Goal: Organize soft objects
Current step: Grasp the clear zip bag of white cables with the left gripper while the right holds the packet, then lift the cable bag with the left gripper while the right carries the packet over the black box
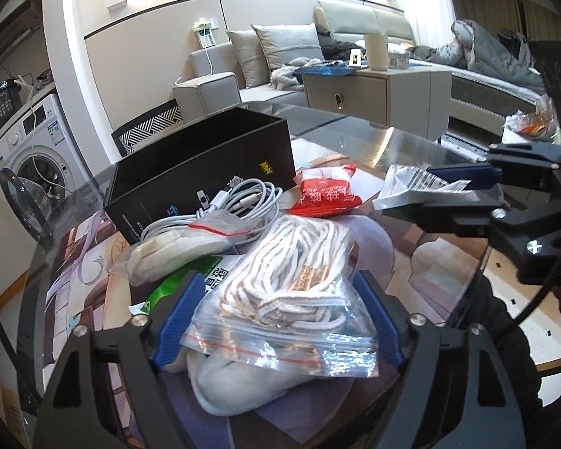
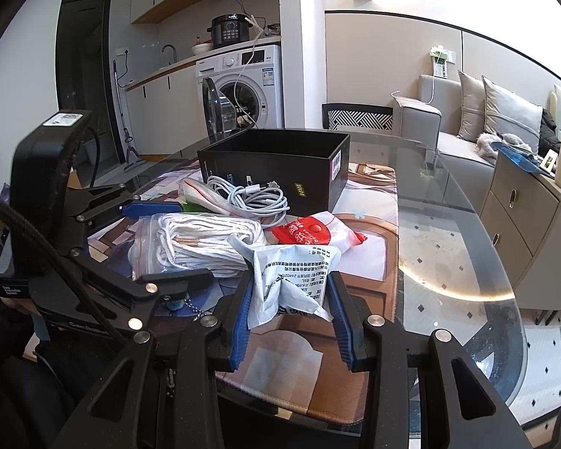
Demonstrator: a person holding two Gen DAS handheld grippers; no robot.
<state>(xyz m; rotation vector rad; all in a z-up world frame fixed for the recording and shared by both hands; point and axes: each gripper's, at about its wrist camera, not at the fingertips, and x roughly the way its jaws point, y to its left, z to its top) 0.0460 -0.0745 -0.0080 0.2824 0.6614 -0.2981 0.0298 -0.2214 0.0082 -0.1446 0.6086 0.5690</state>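
Note:
A clear zip bag of white rope (image 1: pixel 291 284) lies between the blue pads of my left gripper (image 1: pixel 280 321), over a white cloth (image 1: pixel 239 385); the jaws stand wide around it and whether they press it is unclear. My right gripper (image 2: pixel 290 321) is shut on a crumpled white printed packet (image 2: pixel 293 280); it shows in the left wrist view (image 1: pixel 415 187). An open black box (image 1: pixel 205 164) (image 2: pixel 276 168) stands behind. In front of it lie a coiled white cable (image 1: pixel 239 202) (image 2: pixel 250 198), a red-and-white packet (image 1: pixel 325 194) (image 2: pixel 310 234) and a bagged white cloth (image 1: pixel 175 250).
All sits on a patterned mat (image 2: pixel 370 262) on a round glass table (image 2: pixel 467 262). A green packet (image 1: pixel 190 280) lies under the pile. A sofa (image 1: pixel 243 75), a cabinet (image 1: pixel 377 89) and a washing machine (image 2: pixel 243 89) stand beyond the table.

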